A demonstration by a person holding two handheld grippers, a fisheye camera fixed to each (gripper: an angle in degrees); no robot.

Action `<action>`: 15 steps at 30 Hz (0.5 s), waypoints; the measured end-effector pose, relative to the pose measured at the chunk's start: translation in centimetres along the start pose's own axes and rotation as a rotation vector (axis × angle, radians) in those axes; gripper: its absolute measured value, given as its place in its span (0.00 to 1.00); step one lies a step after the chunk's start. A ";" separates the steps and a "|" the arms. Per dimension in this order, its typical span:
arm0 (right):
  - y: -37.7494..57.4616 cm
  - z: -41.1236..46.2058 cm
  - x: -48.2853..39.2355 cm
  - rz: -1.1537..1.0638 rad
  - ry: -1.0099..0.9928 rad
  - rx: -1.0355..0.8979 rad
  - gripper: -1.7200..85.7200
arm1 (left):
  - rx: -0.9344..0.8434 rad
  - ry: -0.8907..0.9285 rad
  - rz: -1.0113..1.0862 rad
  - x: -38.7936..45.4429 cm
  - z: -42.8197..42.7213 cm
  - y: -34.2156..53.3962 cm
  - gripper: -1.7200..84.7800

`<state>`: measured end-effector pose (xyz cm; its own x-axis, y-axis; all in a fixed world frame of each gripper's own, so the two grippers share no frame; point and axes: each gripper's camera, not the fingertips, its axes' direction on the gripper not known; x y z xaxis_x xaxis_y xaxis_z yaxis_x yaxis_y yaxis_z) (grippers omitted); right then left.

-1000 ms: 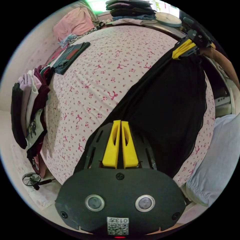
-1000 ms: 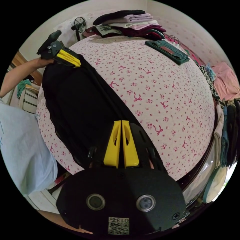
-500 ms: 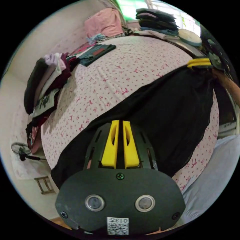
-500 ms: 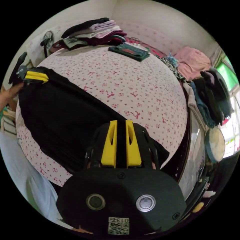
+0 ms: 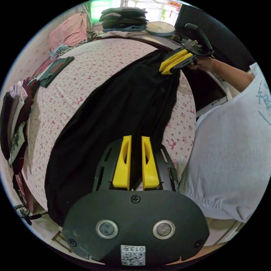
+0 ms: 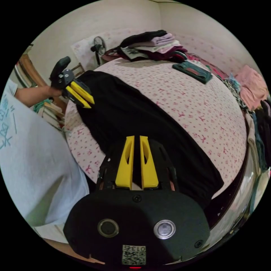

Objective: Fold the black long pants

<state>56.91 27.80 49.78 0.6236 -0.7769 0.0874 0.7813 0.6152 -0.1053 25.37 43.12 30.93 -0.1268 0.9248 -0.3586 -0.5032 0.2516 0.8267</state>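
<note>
Pants [image 5: 113, 113] lie spread lengthwise across the bed [image 5: 84, 73], one end draping over its edge. Left gripper [image 5: 135, 138]: jaws slightly parted, black cloth between them; a pinch looks likely but I cannot tell. Right gripper [image 6: 136, 138]: jaws nearly together on pants edge, grasping. Judgement: laid out only; no fold made yet, all folds remain.
</note>
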 end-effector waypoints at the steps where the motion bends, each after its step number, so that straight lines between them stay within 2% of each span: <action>1: 0.1 0.2 -0.4 -0.025 -0.027 -0.013 0.08 | -0.004 0.010 -0.001 0.1 0.2 0.2 0.10; 4: 0.3 1.0 -1.0 -0.066 -0.026 -0.071 0.10 | -0.025 0.051 -0.018 -0.1 1.3 0.7 0.10; 7: 0.1 2.1 -0.9 -0.076 -0.002 -0.121 0.10 | -0.051 -0.002 -0.015 -0.3 2.3 0.6 0.05; 15: -0.2 1.2 -1.0 -0.076 0.020 -0.150 0.04 | -0.026 -0.049 0.033 0.9 -0.3 0.7 0.03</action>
<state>56.21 28.60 50.86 0.5609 -0.8239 0.0816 0.8124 0.5287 -0.2459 24.64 44.01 31.01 -0.1021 0.9456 -0.3088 -0.5214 0.2134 0.8262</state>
